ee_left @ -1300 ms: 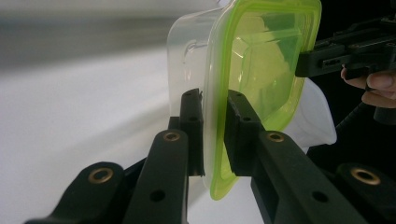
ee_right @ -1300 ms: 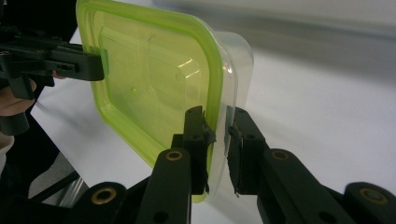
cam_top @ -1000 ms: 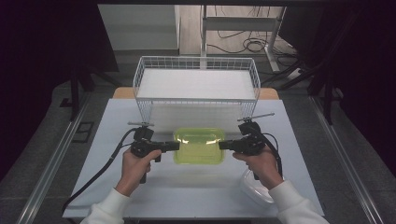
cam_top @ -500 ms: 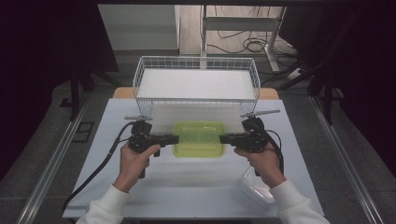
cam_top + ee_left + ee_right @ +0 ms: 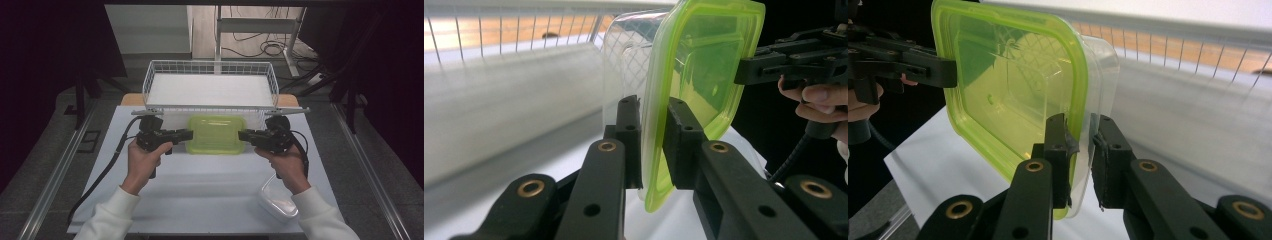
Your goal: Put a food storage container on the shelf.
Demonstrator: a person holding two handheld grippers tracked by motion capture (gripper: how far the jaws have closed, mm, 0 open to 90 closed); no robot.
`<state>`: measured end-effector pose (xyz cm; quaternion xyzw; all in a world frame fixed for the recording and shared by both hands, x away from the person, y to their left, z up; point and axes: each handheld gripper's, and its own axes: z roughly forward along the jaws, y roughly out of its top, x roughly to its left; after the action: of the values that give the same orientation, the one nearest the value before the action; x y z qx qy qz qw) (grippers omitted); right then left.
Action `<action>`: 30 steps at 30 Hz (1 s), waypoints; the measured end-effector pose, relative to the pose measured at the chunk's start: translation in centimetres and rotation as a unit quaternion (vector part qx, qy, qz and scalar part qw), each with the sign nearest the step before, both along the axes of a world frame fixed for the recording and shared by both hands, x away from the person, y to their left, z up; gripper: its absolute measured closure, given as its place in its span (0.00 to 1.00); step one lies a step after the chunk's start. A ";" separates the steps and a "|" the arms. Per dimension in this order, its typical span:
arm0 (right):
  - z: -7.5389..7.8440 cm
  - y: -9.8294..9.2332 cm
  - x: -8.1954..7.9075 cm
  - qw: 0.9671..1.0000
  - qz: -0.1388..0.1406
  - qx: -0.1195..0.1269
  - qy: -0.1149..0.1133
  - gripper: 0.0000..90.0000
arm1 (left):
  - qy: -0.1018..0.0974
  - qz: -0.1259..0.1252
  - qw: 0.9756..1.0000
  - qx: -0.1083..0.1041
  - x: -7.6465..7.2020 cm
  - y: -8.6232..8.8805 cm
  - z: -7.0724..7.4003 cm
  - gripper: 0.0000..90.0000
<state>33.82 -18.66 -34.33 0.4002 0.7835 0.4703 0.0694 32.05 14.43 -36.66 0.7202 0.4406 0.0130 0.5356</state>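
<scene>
A clear plastic container with a green lid (image 5: 216, 134) hangs above the white table, just in front of the wire basket. My left gripper (image 5: 189, 134) is shut on its left rim and my right gripper (image 5: 242, 135) on its right rim. In the left gripper view the container (image 5: 704, 65) stands on edge, its lid rim pinched between the left gripper's (image 5: 654, 135) pads, and the other gripper (image 5: 794, 62) holds the far side. The right gripper view shows the right gripper (image 5: 1082, 150) clamping the container's (image 5: 1013, 90) near rim, with the left gripper (image 5: 903, 60) at the far edge.
A white wire basket (image 5: 210, 67) stands at the back of the table (image 5: 210, 195), close behind the held container. A second clear container (image 5: 277, 199) lies near the front right, beside my right forearm. The left gripper's cable (image 5: 107, 167) trails off to the front left.
Both grippers have risen together with the green-lidded container held between them, so it now shows nearer the basket's front wall. The grips have not changed.
</scene>
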 end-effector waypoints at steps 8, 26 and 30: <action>1.5 -0.2 0.8 0.999 -0.001 0.010 -0.032 0.86 | -0.034 -0.001 0.999 0.019 1.0 -0.3 2.4 0.88; 5.6 0.7 5.3 0.997 0.002 0.023 -0.069 0.87 | -0.054 0.014 0.998 0.007 5.0 0.7 6.1 0.88; 6.2 0.9 6.9 0.998 0.003 0.025 -0.063 0.87 | -0.047 0.017 0.999 0.002 6.8 1.0 6.6 0.88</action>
<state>40.70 -17.79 -28.09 0.3687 0.7667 0.5144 0.1074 38.88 15.42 -30.09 0.7126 0.4269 0.0568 0.5538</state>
